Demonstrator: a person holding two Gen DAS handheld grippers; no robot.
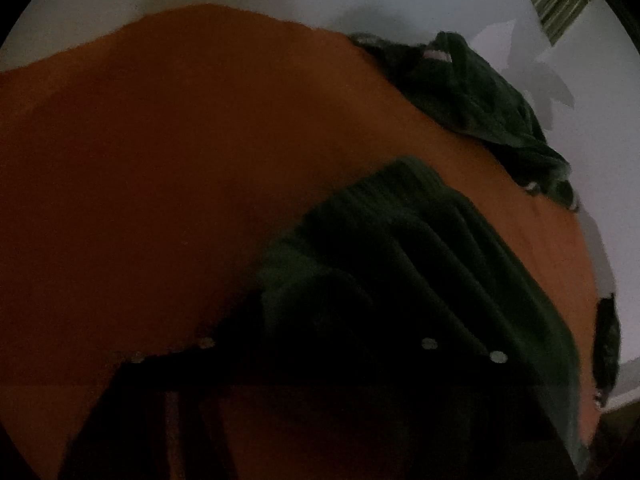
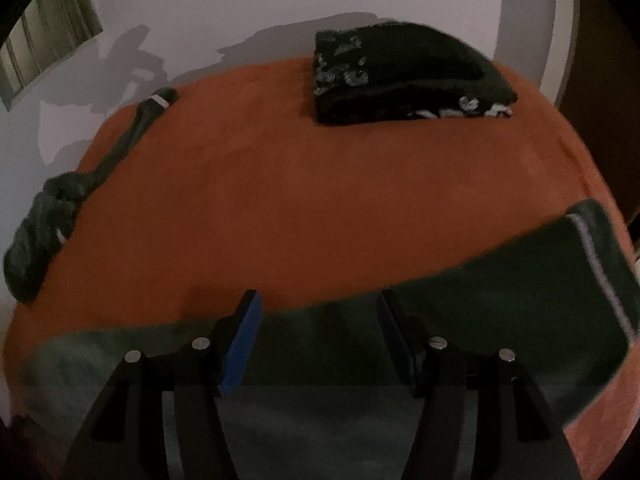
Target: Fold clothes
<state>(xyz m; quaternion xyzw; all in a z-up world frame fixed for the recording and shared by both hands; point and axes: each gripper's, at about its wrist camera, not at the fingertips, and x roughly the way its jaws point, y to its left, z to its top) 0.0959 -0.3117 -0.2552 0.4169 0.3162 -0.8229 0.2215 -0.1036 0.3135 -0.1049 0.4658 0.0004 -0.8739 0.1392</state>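
We count three garments on the orange surface point(image 2: 280, 184): a folded black stack point(image 2: 404, 76) at the far edge, a crumpled dark green piece point(image 2: 44, 224) trailing along the left edge, and a flat green garment point(image 2: 500, 292) nearest us, its long axis running left to right with a pale-striped hem at the right. Our right hand-held gripper point(image 2: 320, 332) stands wide over it, gripping nothing. Our left hand-held gripper point(image 1: 316, 364) is too dark to judge.
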